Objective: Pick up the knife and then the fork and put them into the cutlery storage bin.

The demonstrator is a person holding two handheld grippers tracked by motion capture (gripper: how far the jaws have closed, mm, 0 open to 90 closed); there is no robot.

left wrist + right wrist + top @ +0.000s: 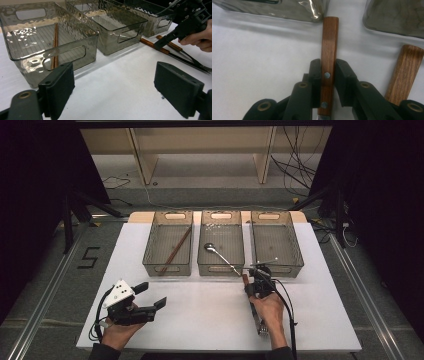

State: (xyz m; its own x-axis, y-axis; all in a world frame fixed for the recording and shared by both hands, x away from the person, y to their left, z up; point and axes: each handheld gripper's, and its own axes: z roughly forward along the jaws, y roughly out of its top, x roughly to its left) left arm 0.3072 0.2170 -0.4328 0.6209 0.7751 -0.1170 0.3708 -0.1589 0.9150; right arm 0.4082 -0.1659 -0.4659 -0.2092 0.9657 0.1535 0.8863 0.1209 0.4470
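Two wooden-handled utensils lie side by side on the white table (200, 315), in front of the middle and right bins. My right gripper (328, 72) is shut on the riveted handle of one utensil (330, 37), a pad against each side. The second handle (404, 72) lies just to its right, untouched. In the high view the right gripper (248, 285) sits at the handle ends, pointing toward the bins. From the left gripper view the held utensil's handle (150, 45) reads as the nearer one, and the other ends in fork tines (201, 67). My left gripper (151, 295) rests open at the near left, jaws wide over bare table (115, 87).
Three smoked see-through bins stand in a row at the back. The left bin (150, 251) holds brown chopsticks (175, 251), the middle bin (221, 267) a metal spoon (220, 254). The right bin (297, 247) has a thin metal piece (265, 262) at its front rim.
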